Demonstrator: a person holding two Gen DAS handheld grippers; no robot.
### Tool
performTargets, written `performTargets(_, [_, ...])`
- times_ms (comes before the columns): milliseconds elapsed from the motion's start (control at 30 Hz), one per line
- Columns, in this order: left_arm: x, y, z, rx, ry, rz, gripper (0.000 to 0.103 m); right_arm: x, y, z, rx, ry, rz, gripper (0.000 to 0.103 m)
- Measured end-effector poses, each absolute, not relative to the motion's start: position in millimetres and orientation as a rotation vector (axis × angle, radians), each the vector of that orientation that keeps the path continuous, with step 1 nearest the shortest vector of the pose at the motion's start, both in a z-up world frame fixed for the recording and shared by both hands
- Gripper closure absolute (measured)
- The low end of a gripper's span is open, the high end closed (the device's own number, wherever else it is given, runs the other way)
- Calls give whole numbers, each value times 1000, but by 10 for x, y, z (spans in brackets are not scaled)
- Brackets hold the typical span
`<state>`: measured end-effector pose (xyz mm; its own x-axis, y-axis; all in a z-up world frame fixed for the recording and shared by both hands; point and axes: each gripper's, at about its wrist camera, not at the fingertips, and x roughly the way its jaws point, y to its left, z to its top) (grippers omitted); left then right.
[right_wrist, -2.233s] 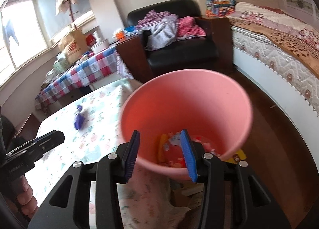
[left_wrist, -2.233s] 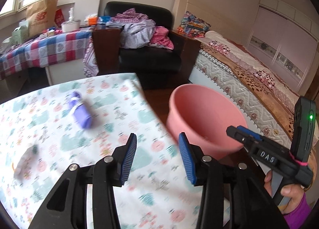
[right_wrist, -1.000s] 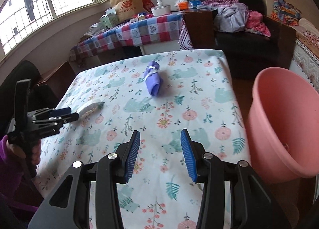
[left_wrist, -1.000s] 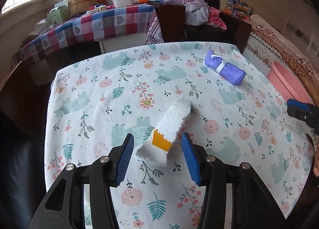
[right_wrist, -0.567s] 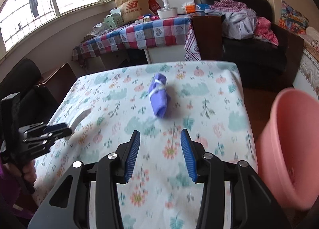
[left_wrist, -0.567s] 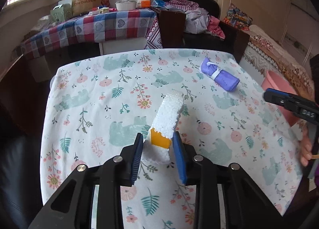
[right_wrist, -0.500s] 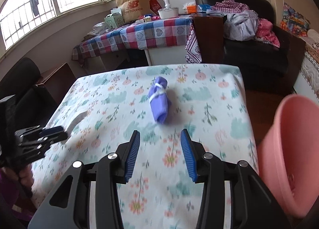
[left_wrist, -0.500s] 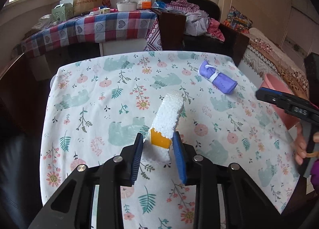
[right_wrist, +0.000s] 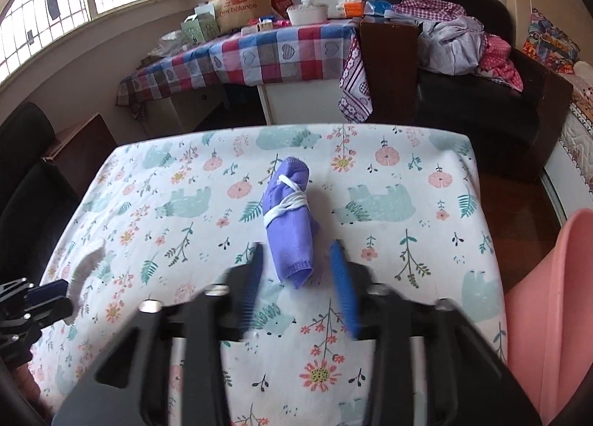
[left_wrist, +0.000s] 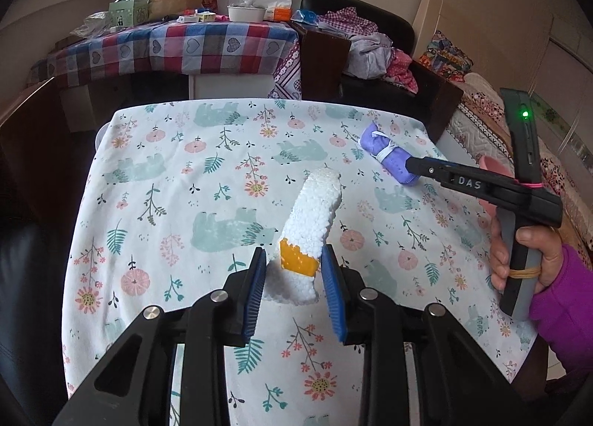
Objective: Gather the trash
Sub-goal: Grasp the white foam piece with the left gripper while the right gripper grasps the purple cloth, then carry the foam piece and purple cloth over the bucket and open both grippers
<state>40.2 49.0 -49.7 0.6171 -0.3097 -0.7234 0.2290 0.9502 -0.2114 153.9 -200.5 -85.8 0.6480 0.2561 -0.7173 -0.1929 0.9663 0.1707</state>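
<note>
Both jaws just narrowed: our L gripper [left_wrist: 293, 279] clamps foam chunk [left_wrist: 309, 231], R gripper [right_wrist: 298, 287] closing round purple roll [right_wrist: 289, 226] at 12 o'clock, not yet pinched, so both pcs near bin-ready.

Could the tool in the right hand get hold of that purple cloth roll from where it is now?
Probably yes. The purple cloth roll lies alone on the table, its near end already between the right tool's closing fingers, nothing blocking.
</note>
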Motion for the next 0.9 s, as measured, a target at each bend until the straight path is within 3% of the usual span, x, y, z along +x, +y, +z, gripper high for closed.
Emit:
performTargets(133, [379,456,-464,-109,842,-314,73,1487,-2028,-867,100,832,256,88])
performTargets(900, [163,-237,-68,-192,748,-383,73,142,-2591,-172,196,645,280,92])
